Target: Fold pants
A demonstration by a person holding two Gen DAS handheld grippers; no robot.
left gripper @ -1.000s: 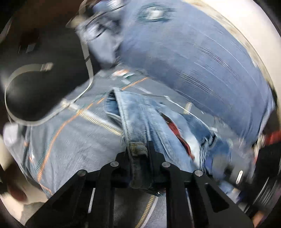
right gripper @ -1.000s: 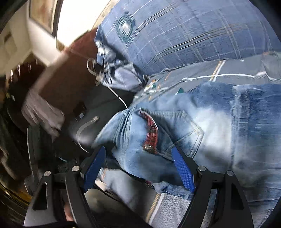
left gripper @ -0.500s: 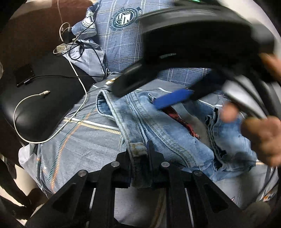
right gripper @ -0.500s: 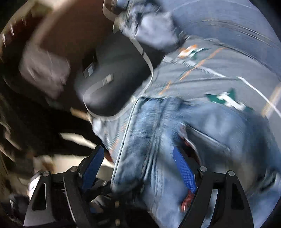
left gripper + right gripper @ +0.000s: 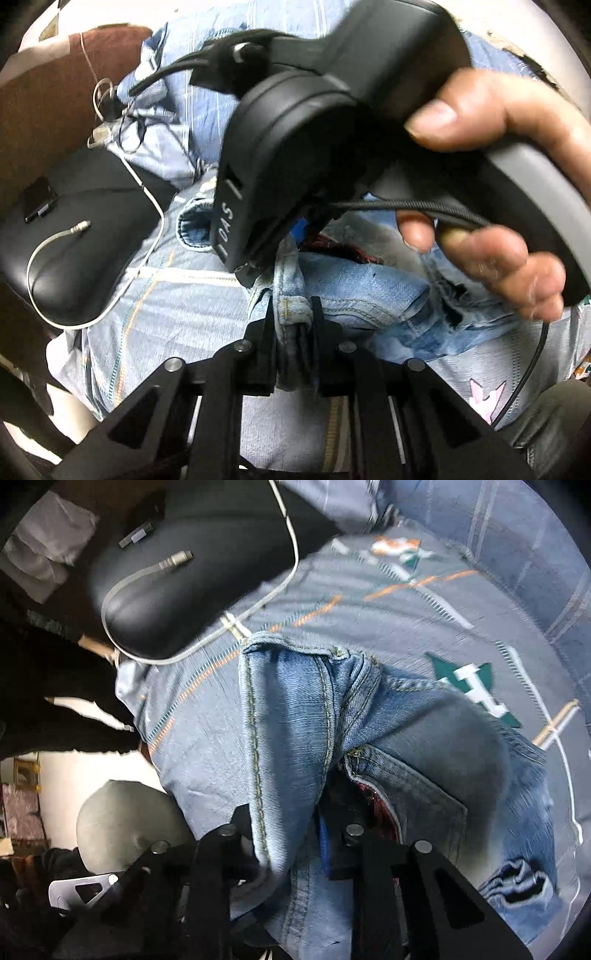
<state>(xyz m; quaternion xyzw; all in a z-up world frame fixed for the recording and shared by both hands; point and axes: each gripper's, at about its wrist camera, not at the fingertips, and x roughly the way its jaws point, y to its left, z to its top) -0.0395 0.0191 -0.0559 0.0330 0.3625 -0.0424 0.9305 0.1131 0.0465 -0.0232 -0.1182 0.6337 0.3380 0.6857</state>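
Observation:
Light blue jeans (image 5: 354,288) lie bunched on a bed with a patterned grey-blue sheet (image 5: 177,310). My left gripper (image 5: 293,317) is shut on a thick seam edge of the jeans. My right gripper (image 5: 288,834) is closed on a fold of the jeans' waist area (image 5: 288,716), next to the back pocket (image 5: 413,794) with red lining. In the left wrist view the right gripper's black body (image 5: 295,147) and the hand holding it fill the upper frame, just above the left gripper.
A black padded stool (image 5: 85,236) with a white cable (image 5: 110,306) and a small black device (image 5: 37,203) stands left of the bed. A blue plaid pillow (image 5: 207,110) lies at the far end. A grey rounded object (image 5: 122,827) shows below the bed edge.
My right gripper moved down onto the jeans beside the left gripper and closed from wide open onto a denim fold. The left gripper kept its hold.

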